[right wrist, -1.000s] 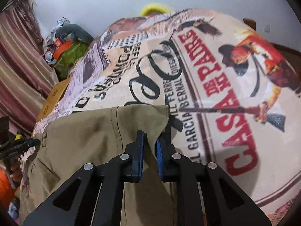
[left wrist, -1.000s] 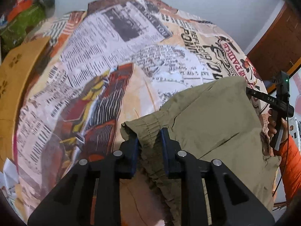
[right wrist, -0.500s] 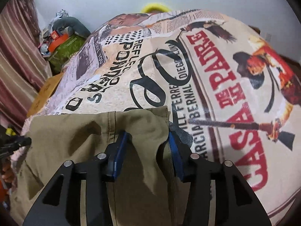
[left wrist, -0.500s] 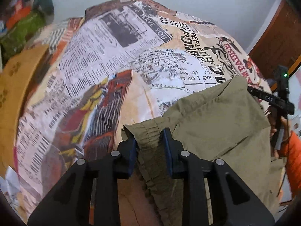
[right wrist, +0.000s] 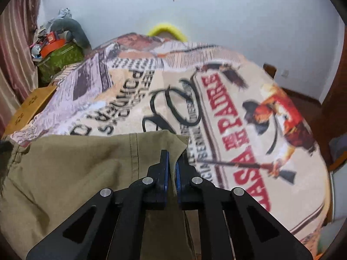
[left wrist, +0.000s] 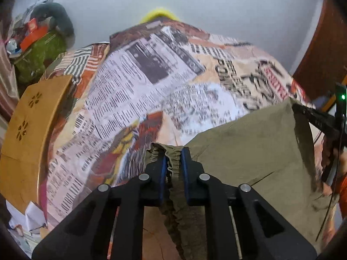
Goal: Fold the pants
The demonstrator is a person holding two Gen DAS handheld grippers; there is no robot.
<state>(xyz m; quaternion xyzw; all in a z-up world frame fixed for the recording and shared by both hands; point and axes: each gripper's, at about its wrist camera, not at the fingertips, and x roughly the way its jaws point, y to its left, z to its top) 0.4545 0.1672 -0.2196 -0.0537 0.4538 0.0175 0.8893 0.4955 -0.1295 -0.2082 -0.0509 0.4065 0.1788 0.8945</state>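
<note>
The olive-green cotton pants [left wrist: 249,151] lie on a bed spread with a printed newspaper-and-poster blanket [left wrist: 134,91], their long axis running sideways from one pair of tongs to the other. The left tongs [left wrist: 173,158] are closing on the gathered elastic waistband, which is bunched between the pads. The right tongs [right wrist: 171,162] are clamped on the far corner of the hem. Each hand has its own end, the cloth hanging slack between, so the coming fold likely turns on carrying one end over the other.
</note>
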